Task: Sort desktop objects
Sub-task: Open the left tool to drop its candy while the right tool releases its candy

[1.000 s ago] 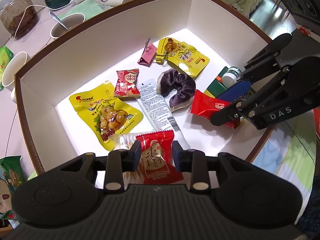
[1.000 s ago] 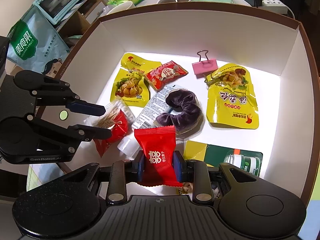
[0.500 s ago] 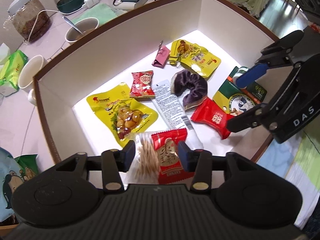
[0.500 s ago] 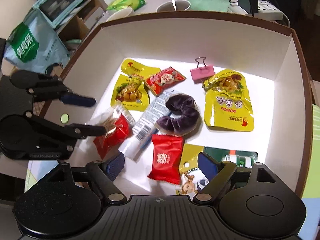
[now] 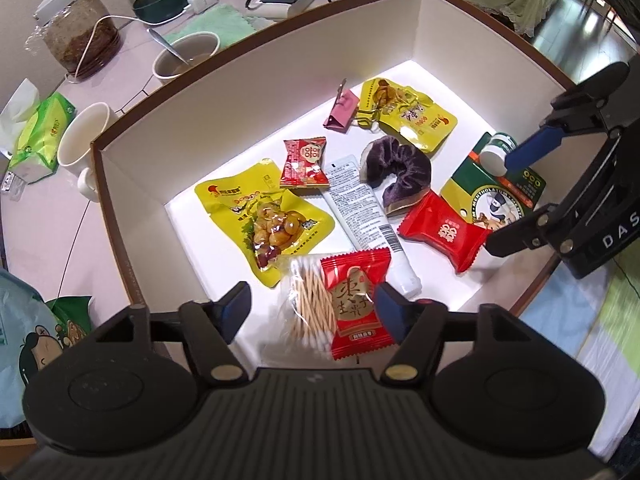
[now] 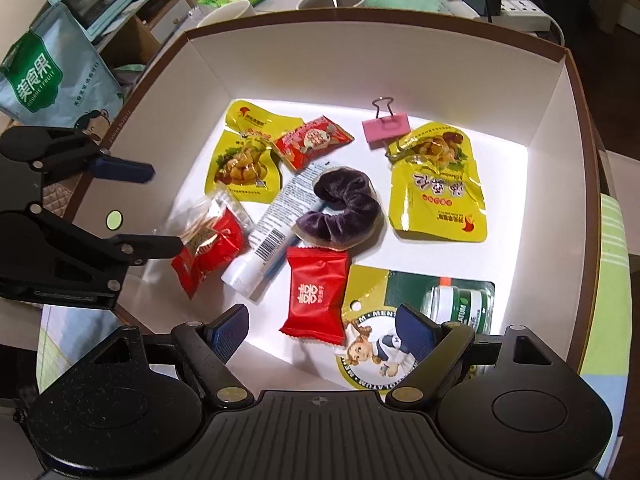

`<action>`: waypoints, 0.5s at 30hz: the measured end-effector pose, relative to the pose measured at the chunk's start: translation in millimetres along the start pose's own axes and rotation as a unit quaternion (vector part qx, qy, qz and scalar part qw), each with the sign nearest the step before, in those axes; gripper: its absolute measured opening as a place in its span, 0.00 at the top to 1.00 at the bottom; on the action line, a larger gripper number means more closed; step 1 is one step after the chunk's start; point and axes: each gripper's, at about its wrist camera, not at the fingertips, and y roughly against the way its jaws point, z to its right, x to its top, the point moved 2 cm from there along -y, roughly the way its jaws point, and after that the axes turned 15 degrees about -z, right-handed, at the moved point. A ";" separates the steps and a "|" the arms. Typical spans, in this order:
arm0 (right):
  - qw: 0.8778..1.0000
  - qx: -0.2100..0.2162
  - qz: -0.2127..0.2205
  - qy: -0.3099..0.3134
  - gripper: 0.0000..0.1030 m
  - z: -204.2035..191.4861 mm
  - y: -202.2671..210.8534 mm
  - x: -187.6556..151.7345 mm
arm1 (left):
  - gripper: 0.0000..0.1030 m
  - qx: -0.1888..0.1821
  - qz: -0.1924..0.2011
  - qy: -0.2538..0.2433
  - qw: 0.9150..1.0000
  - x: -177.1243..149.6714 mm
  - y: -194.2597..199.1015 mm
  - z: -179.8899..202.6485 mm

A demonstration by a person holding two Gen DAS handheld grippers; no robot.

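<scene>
Matt white card inside the box, brown outside. Glossy, crinkled foil-plastic on the yellow snack pouches and red candy wrappers. Soft purple velvet on the scrunchie. Smooth white plastic tube. Pink-painted binder clip with wire handles. Clear film over wooden cotton swabs. Matt black plastic grippers, ribbed blue pads.
</scene>
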 end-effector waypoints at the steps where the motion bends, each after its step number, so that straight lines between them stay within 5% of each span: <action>1: 1.000 -0.002 -0.003 -0.001 0.19 0.0 -0.4 -0.1 | 0.32 0.002 0.000 0.001 1.000 -0.3 0.6 0.2; 15: 0.999 -0.020 -0.010 -0.047 0.19 0.0 9.0 -4.1 | 0.15 0.057 0.004 0.022 0.998 -4.5 13.7 12.0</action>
